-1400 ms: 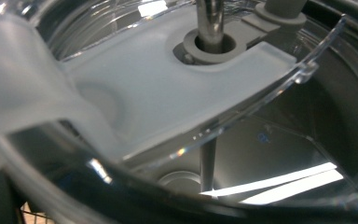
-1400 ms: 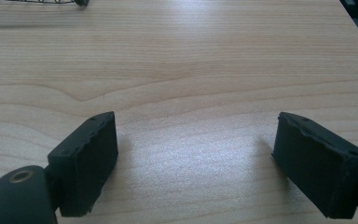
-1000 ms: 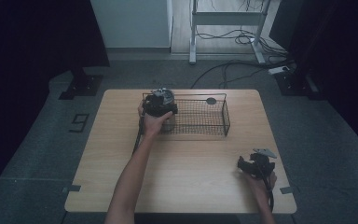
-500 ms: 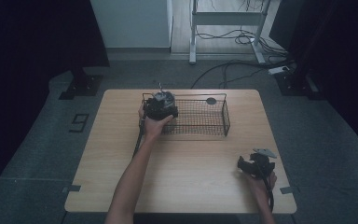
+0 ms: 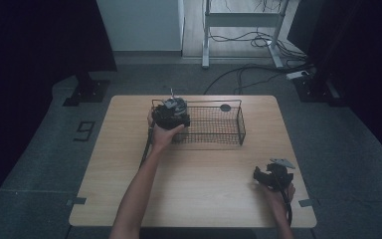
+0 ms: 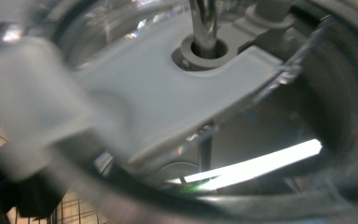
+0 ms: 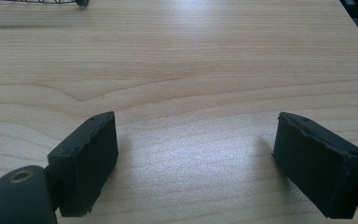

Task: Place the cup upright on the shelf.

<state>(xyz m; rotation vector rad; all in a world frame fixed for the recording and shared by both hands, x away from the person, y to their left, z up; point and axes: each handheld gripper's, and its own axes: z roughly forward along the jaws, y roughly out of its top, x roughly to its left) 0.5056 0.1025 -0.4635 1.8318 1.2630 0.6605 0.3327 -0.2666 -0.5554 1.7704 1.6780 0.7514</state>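
i count one wooden table (image 5: 194, 184), one wire basket (image 5: 214, 124) at upper centre, one small dark round thing (image 5: 225, 107) by its far rim, and my two grippers: left gripper (image 5: 171, 113), right gripper (image 5: 273, 177).

Looking at wood, wire, plastic and shiny metal.

Showing a smooth, pale wooden table (image 5: 199, 174) with grain lines, a thin black wire basket (image 5: 214, 124), matt black jaws with ridged pads, and a smooth grey plastic piece (image 6: 168, 93) around a shiny metal rod (image 6: 204, 21).

A single dark "9" mark (image 5: 85, 131) on the grey floor, well off to the left gripper's (image 5: 171, 112) left, beyond the worktop (image 5: 199, 174) edge
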